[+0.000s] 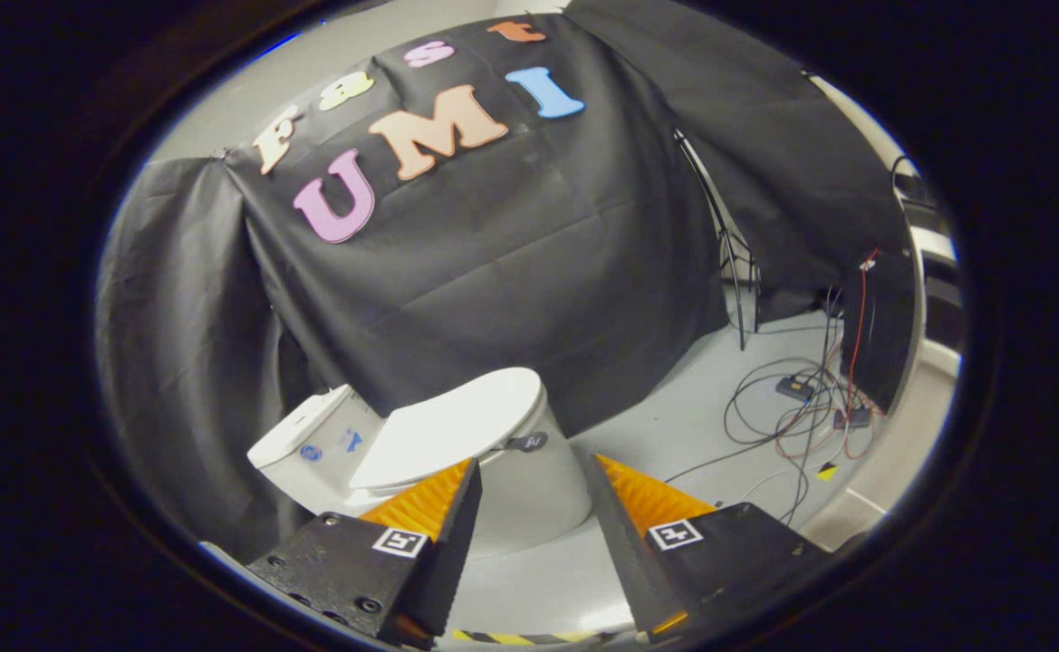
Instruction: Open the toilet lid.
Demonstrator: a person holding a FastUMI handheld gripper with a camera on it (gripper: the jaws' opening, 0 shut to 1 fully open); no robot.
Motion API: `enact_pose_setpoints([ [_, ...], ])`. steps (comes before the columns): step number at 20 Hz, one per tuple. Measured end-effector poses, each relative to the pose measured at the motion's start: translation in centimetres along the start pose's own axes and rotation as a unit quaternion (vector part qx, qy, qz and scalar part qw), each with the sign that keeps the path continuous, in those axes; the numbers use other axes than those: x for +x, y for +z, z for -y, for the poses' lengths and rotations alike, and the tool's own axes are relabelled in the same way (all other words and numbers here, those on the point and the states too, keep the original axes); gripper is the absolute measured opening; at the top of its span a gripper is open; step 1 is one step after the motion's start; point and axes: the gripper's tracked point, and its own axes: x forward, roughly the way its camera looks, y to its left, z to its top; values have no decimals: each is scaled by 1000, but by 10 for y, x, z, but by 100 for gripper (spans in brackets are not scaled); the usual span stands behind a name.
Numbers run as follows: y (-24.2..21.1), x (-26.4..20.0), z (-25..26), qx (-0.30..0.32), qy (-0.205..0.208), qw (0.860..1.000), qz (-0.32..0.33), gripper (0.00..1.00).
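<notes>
A white toilet stands on the grey floor against the black cloth wall, seen tilted. Its lid lies down flat over the bowl, closed. The cistern sits behind it to the left. A small dark tag is on the bowl's side just under the lid's front rim. My gripper is open, with a wide gap between its fingers. It hovers in front of the toilet and touches nothing. The left fingertip overlaps the lid's near edge in view, and the bowl's front shows between the fingers.
Several loose cables and small boxes lie on the floor to the right, beside a dark panel. A thin black stand leans by the cloth wall. Black-and-yellow tape marks the floor near me.
</notes>
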Motion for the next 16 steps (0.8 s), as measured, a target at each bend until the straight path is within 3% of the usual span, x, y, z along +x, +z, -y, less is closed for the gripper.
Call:
enact_pose_setpoints([
  [9, 3, 87, -14, 150, 34, 988, 6, 74],
  [16, -18, 162, -15, 258, 38, 965, -23, 74],
])
